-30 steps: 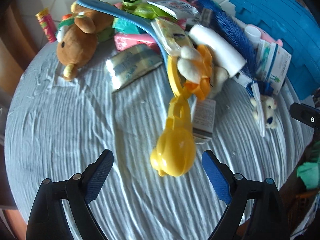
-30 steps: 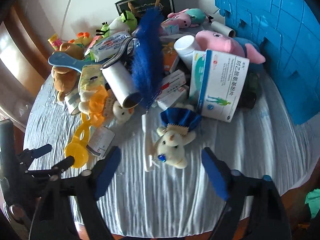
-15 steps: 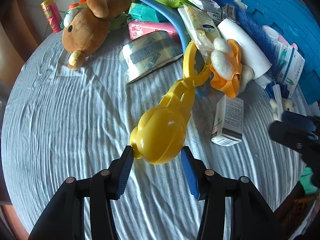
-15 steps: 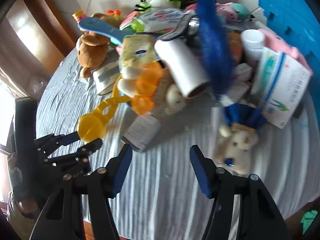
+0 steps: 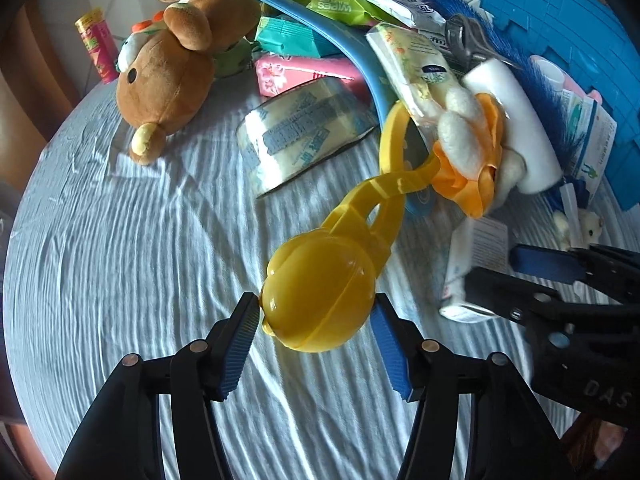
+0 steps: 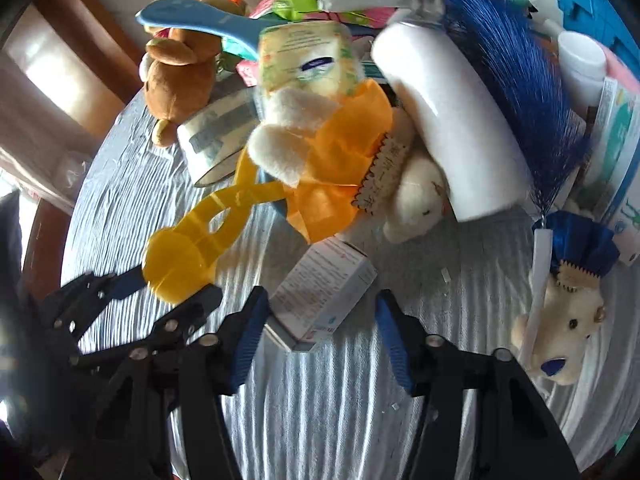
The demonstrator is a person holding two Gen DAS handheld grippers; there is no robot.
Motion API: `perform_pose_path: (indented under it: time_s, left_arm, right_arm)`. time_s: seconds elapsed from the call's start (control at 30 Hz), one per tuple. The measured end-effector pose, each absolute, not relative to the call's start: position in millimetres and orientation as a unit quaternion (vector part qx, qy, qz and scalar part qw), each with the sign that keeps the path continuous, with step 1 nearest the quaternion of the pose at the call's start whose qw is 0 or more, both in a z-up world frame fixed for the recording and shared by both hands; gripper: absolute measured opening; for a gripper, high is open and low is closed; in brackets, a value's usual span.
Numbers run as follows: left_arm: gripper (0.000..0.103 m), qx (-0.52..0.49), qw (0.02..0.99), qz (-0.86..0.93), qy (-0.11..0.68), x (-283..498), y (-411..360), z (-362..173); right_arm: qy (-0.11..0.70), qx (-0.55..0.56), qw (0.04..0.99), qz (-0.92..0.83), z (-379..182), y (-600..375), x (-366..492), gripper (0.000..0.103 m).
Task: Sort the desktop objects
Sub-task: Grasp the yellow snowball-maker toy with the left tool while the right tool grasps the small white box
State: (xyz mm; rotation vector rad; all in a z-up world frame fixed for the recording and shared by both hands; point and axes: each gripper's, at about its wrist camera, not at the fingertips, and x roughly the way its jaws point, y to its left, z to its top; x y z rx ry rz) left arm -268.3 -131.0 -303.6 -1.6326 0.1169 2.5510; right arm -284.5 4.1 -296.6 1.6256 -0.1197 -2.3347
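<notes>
Yellow plastic snowball-maker tongs (image 5: pixel 320 300): light, rigid, slick; left claw (image 5: pixel 316 344) pinches the ball end, easing slightly. Small carton (image 6: pixel 324 296): light, crushable; right claw (image 6: pixel 320 332) closing around it.

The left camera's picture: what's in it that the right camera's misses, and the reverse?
Only the left view shows the pink tube behind the brown bear.
Only the right view shows the small bear's face and blue collar.
Both show the yellow scoop between the left gripper's opening jaws, and the white box between the right gripper's closing jaws.
</notes>
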Motion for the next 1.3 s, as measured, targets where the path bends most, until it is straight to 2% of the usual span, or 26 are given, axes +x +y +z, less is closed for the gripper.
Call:
perform_pose_path:
  time_s: [0.13,0.2,0.53,1.0,1.03,1.07,1.3]
  left_arm:
    - [0.056,-0.536,0.068,0.841,0.021,-271,-131,-301]
    - [0.056,-0.533,0.070,0.843,0.022,-270,-130,-299]
    - [0.054,-0.535,0.050,0.843,0.037,-272,-157,-299]
    - [0.055,-0.531,0.135,0.831,0.096,-298,-149,-309]
    - [0.053,-0.528,0.138,0.832,0.101,-298,-147,-310]
    - [0.053,-0.524,0.141,0.833,0.104,-298,-147,-310]
    - [0.050,-0.509,0.150,0.842,0.093,-289,-151,-291]
  right_arm:
    - [-0.007,0.567,0.105,-0.817,-290,21,-280,0.051]
    - [0.002,0.572,0.082,-0.816,-291,34,-280,0.046]
    - [-0.077,0.561,0.132,-0.814,-293,10,-273,0.046]
    - [-0.117,0.555,0.005,-0.824,-321,-15,-262,0.046]
    - [-0.115,0.553,-0.001,-0.825,-320,-16,-262,0.045]
    - [-0.110,0.551,-0.006,-0.827,-320,-17,-262,0.033]
    - [-0.089,0.537,-0.027,-0.838,-303,-19,-251,0.030]
